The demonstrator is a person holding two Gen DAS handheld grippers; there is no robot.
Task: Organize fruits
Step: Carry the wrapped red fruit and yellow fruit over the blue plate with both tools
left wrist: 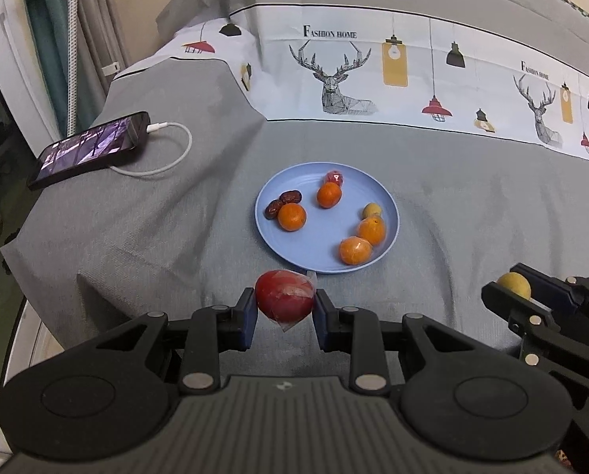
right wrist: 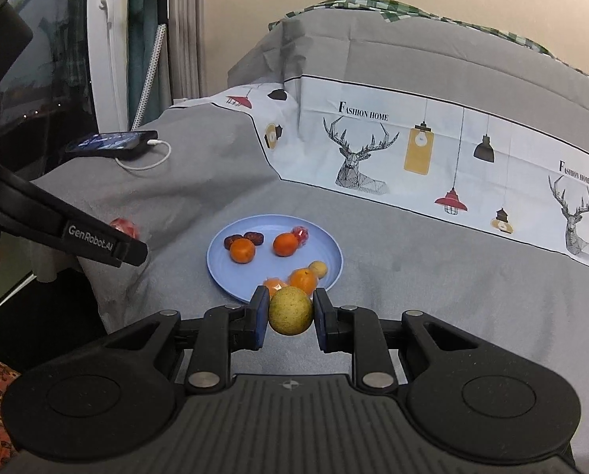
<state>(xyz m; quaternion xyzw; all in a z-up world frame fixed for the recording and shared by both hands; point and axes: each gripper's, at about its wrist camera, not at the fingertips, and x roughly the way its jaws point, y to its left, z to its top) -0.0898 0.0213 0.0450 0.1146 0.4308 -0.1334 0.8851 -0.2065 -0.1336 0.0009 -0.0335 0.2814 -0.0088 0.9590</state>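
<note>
The fingers of the left gripper (left wrist: 286,308) clamp a plastic-wrapped red fruit (left wrist: 284,300); the right gripper (right wrist: 288,314) pinches a speckled yellow-green round fruit (right wrist: 290,310). Both hover just short of the round light-blue plate (left wrist: 318,252) holding oranges on the grey bedsheet (left wrist: 136,237).

On the blue plate (right wrist: 215,264), the yellow-green fruit (right wrist: 290,310) hides most of the wrapped orange (right wrist: 274,284) behind it. The red fruit (right wrist: 125,228), left of the plate, is largely covered by the left gripper (right wrist: 108,245), perhaps wrapped; that gripper's body is cut off.
</note>
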